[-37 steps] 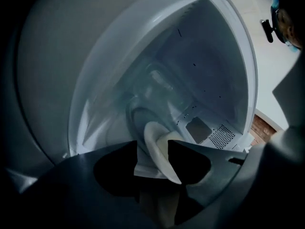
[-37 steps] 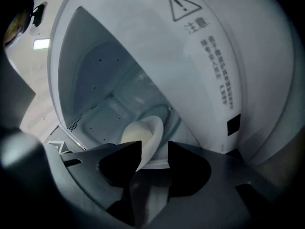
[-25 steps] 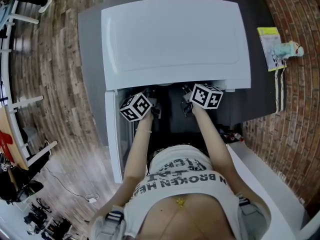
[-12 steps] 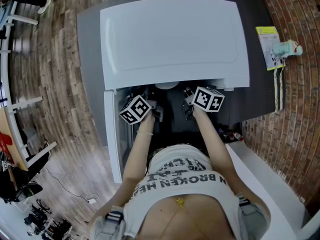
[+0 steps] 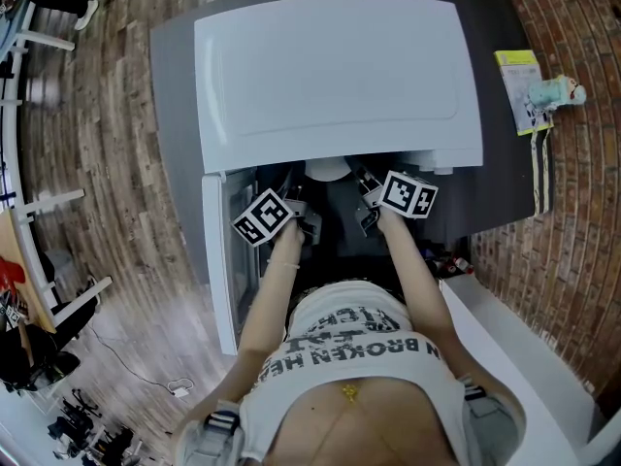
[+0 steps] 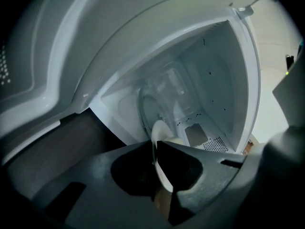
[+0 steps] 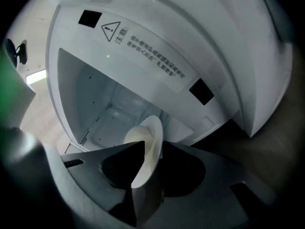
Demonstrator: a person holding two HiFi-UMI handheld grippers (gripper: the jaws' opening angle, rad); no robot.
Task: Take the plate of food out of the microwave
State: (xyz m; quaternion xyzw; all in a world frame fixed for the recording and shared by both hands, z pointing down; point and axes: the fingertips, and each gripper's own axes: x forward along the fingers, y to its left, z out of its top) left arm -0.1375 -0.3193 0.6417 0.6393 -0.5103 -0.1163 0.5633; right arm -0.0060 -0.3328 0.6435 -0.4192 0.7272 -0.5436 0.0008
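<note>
Both grippers have backed toward me, and the plate (image 5: 325,170) now peeks from the microwave (image 5: 340,76) mouth at twelve o'clock, a pale mound (image 7: 135,135) on it. Plank floor (image 5: 126,163) lies at nine o'clock. My left gripper (image 6: 155,144), just closing, pinches the rim; my right gripper (image 7: 151,144), just opening, loosely straddles it. Grey counter (image 5: 505,183) and brick wall (image 5: 582,212) sit at three o'clock

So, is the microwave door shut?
No, the door stands swung open at the left of the microwave.

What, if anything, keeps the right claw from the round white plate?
Nothing, probably, so yes: the white microwave is open and the plate's rim lies between the right claw's jaws, which have just been opening.
</note>
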